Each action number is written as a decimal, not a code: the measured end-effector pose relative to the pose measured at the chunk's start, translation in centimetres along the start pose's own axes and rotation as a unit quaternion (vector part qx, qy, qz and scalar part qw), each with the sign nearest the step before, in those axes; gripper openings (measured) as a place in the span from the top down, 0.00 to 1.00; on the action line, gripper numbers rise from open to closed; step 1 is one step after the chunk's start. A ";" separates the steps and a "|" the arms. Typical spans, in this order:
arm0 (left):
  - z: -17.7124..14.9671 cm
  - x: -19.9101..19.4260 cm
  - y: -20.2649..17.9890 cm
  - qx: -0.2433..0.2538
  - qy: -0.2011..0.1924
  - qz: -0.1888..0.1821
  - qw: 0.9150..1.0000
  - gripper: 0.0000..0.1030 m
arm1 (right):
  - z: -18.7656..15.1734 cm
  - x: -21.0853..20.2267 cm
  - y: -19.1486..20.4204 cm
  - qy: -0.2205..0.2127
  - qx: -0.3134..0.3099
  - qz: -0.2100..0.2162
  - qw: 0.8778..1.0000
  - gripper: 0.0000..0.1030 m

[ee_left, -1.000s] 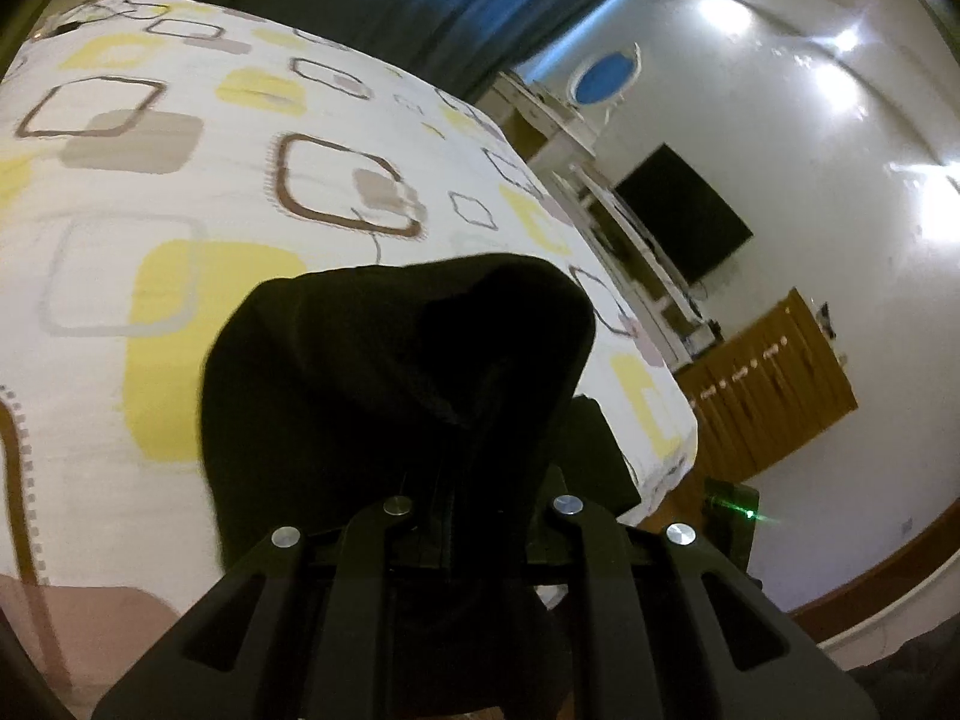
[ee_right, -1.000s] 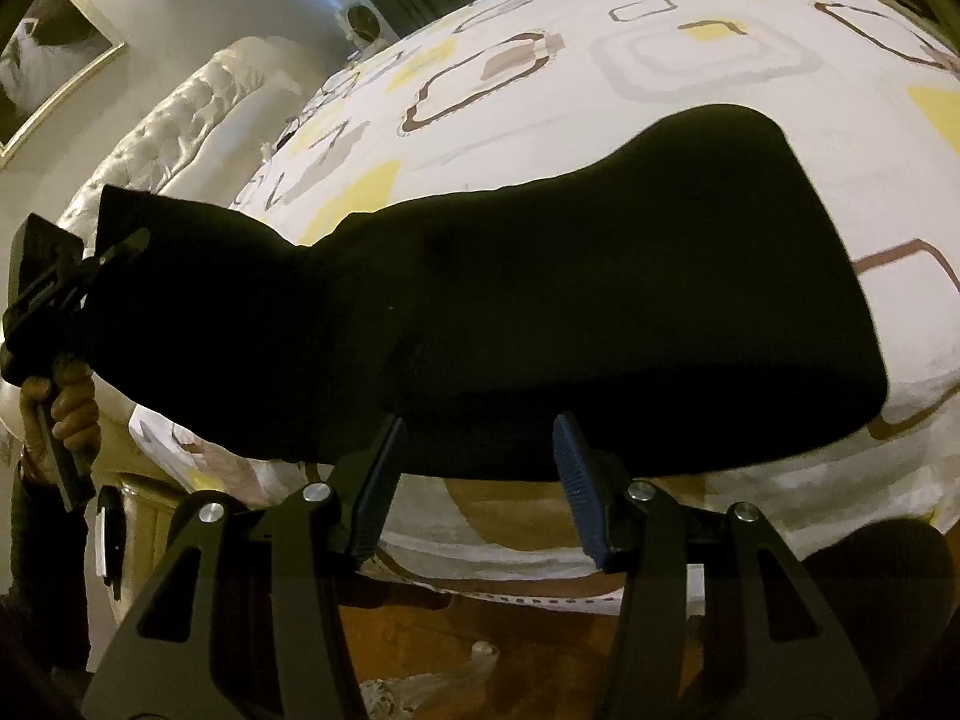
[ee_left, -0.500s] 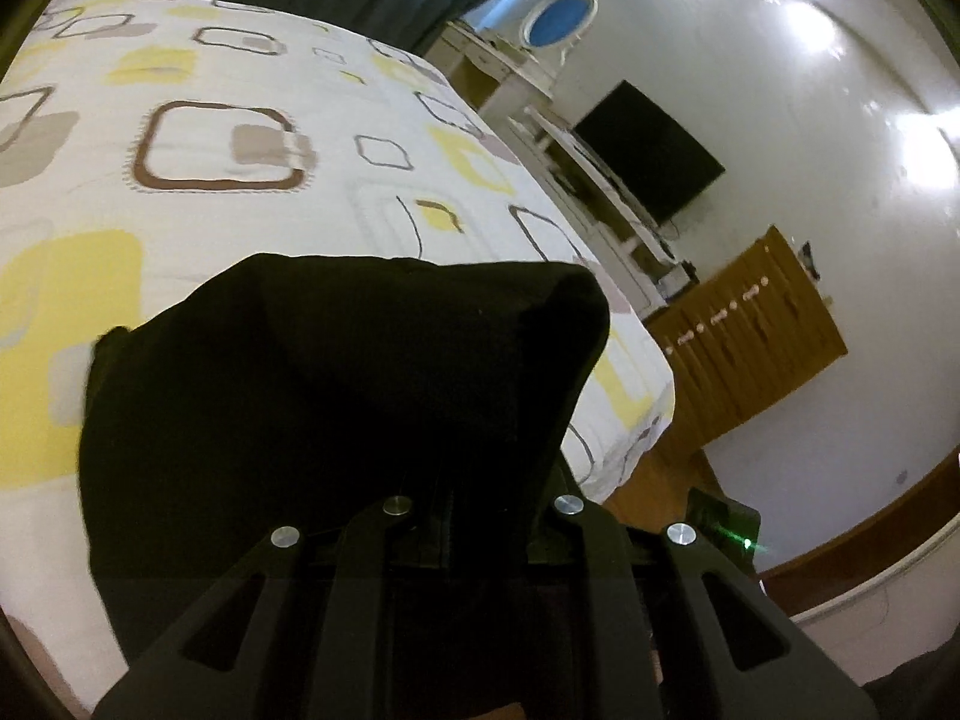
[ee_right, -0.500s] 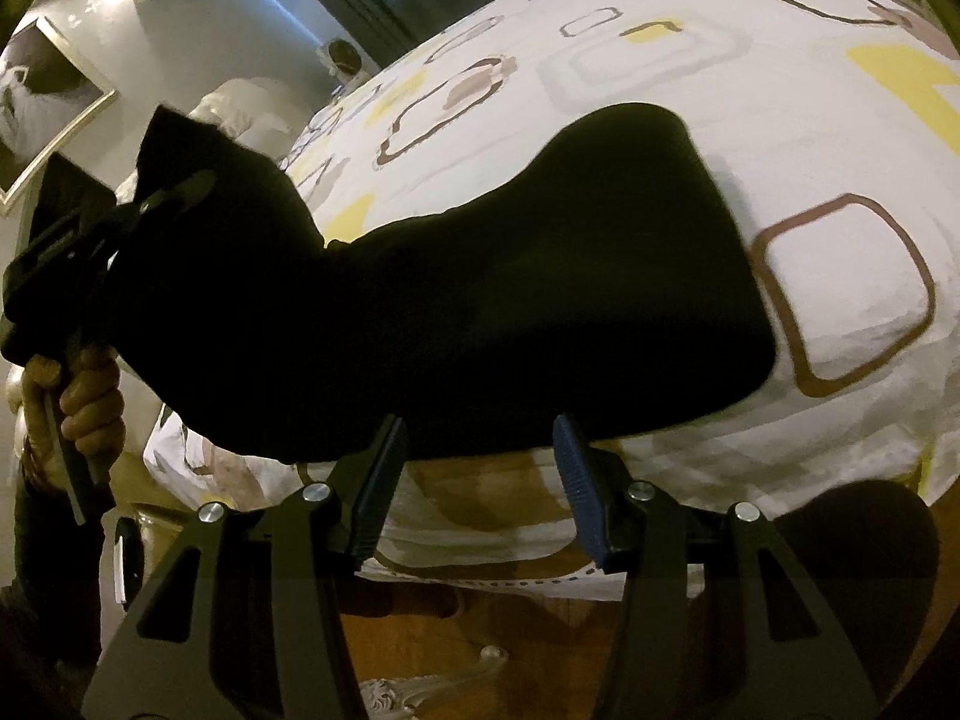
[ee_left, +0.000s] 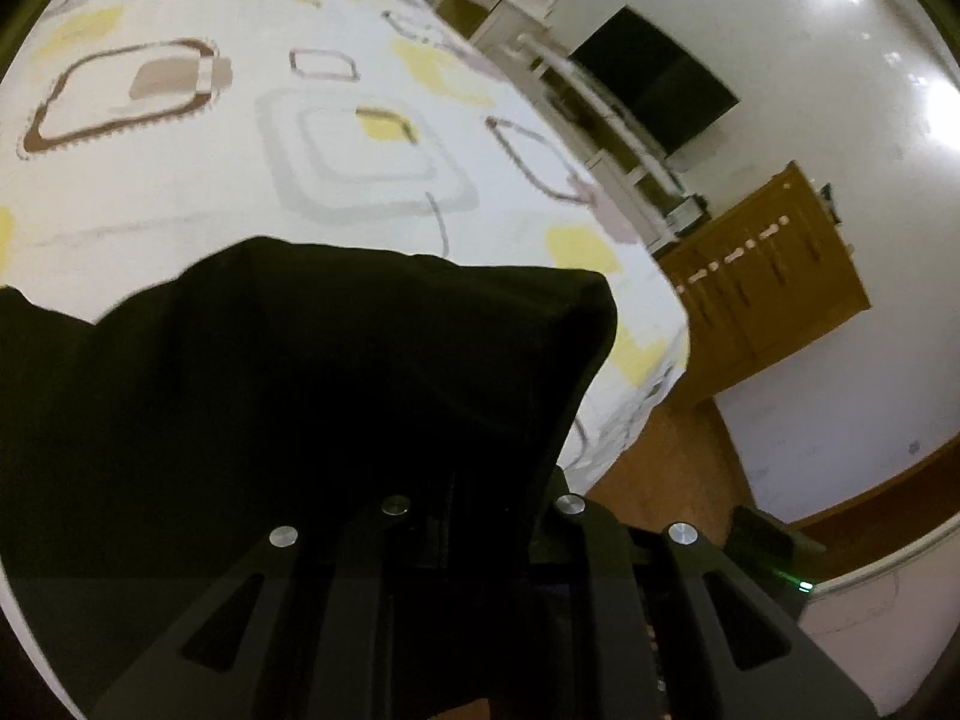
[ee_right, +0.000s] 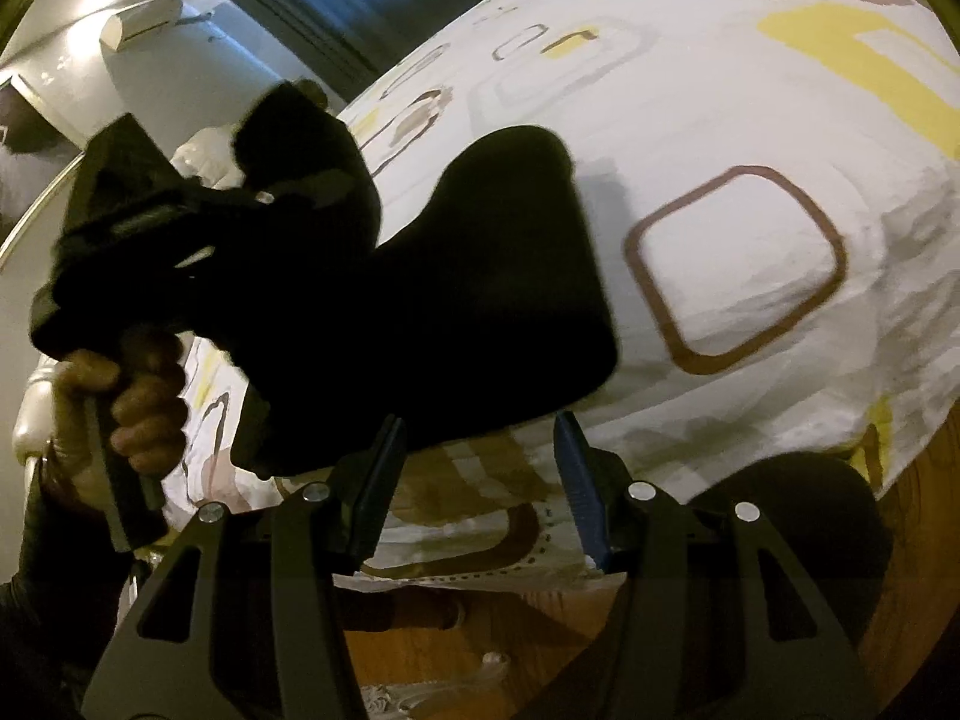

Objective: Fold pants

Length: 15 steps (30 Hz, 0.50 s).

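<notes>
The black pants (ee_left: 312, 372) lie partly on the bed and drape over my left gripper (ee_left: 480, 516), which is shut on their near edge; its fingertips are hidden under the cloth. In the right wrist view the pants (ee_right: 480, 282) stretch from the left gripper (ee_right: 156, 222), held up at the left, down onto the bedspread. My right gripper (ee_right: 480, 468) is open and empty, its blue-padded fingers (ee_right: 576, 480) just below the pants' lower edge near the bed's edge.
The bed (ee_left: 300, 138) has a white spread with yellow and brown squares. Beyond it stand a TV (ee_left: 654, 84), white furniture and a wooden cabinet (ee_left: 768, 288). Wooden floor (ee_right: 900, 570) lies below the bed's edge. The person's hand (ee_right: 138, 396) grips the left handle.
My left gripper has lifted and carried its end of the pants across the bed, toward the right gripper's side. The cloth on the bed has bunched shorter. The right gripper stays open.
</notes>
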<state>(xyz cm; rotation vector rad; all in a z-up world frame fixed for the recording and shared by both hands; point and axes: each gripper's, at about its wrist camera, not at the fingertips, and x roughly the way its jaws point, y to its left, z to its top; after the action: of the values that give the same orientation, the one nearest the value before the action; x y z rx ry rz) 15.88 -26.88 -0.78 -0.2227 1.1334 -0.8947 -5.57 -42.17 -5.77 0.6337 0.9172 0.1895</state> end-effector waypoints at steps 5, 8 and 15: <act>0.0 2.3 0.0 -0.009 0.012 0.021 1.000 0.86 | -0.1 -0.6 -1.2 -0.005 0.013 -0.002 1.000 0.50; 0.0 2.8 0.1 -0.017 0.016 0.027 0.999 0.85 | -0.1 -0.8 -1.9 -0.007 0.019 -0.002 1.000 0.50; 0.4 4.2 -0.3 -0.026 0.018 0.041 0.999 0.77 | -0.1 -0.7 -2.3 -0.006 0.024 0.002 1.000 0.50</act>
<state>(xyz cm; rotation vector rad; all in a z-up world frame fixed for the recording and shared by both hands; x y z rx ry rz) 16.62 -30.17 -3.29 -0.2008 1.1922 -0.7998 -6.33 -44.25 -6.64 0.6809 0.9104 0.1671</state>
